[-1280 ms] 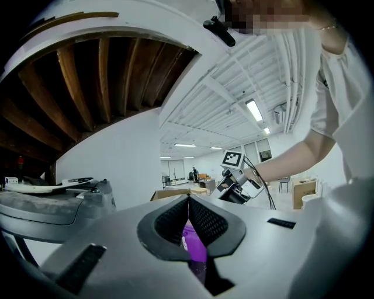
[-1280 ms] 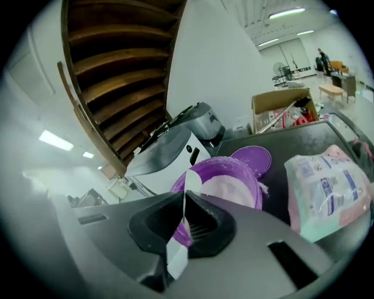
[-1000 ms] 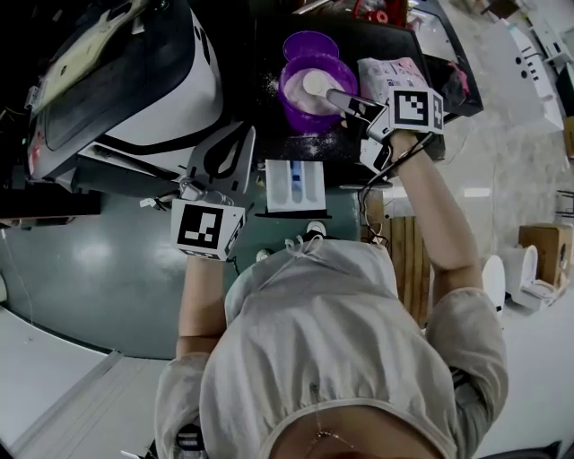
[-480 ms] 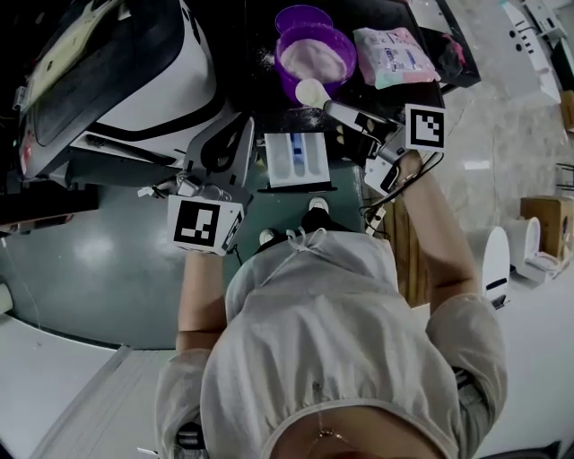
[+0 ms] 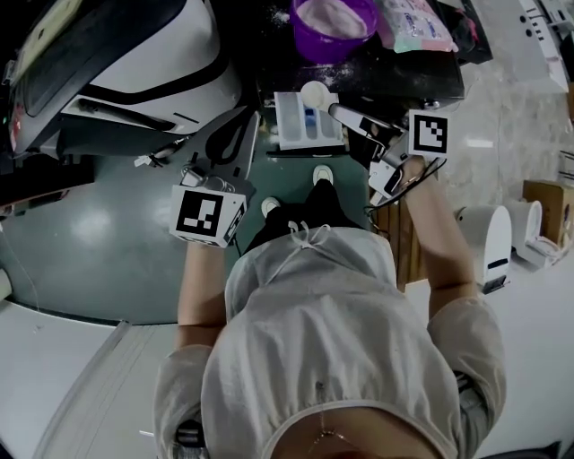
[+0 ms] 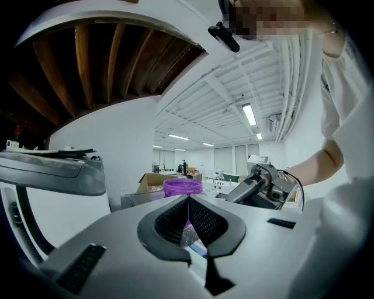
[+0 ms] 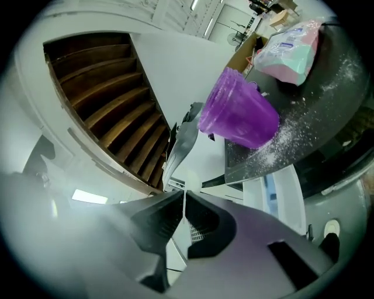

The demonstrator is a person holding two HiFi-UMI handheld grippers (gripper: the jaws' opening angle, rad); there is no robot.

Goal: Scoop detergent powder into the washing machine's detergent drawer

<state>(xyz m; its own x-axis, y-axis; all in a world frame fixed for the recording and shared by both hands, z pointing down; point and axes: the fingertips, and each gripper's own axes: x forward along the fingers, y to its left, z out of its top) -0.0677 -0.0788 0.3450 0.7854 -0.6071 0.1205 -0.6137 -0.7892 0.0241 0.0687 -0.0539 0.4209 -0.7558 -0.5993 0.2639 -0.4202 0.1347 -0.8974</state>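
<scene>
A grey-green floor [image 5: 90,233] runs under a dark bench [image 5: 430,72] that is dusted with spilled powder. Far off to the left of both pairs of fingers sits the washing machine [image 5: 152,63]. The left gripper [image 6: 188,200] hangs in front of it with its fingers pressed together on nothing, so it has no part in this step.

Ahead of those fingers and a little to their right, the white detergent drawer [image 5: 296,121] is pulled out, with a blue section showing inside. The scoop [image 5: 315,94] is at the drawer's far edge. Its bowl looks white with powder, though I can't judge how full it is. The right gripper [image 7: 184,201] has its fingers clamped on the scoop's thin handle. Beyond those fingers on the bench stand the purple tub [image 5: 334,20] and, to its right, a soft bag [image 5: 414,25].

To my eye the load is about to go in. The bowl should stay level until it is squarely over a compartment. It should then drop close to the drawer and tip with a slow roll of the wrist, so the powder doesn't scatter as it has on the bench.
</scene>
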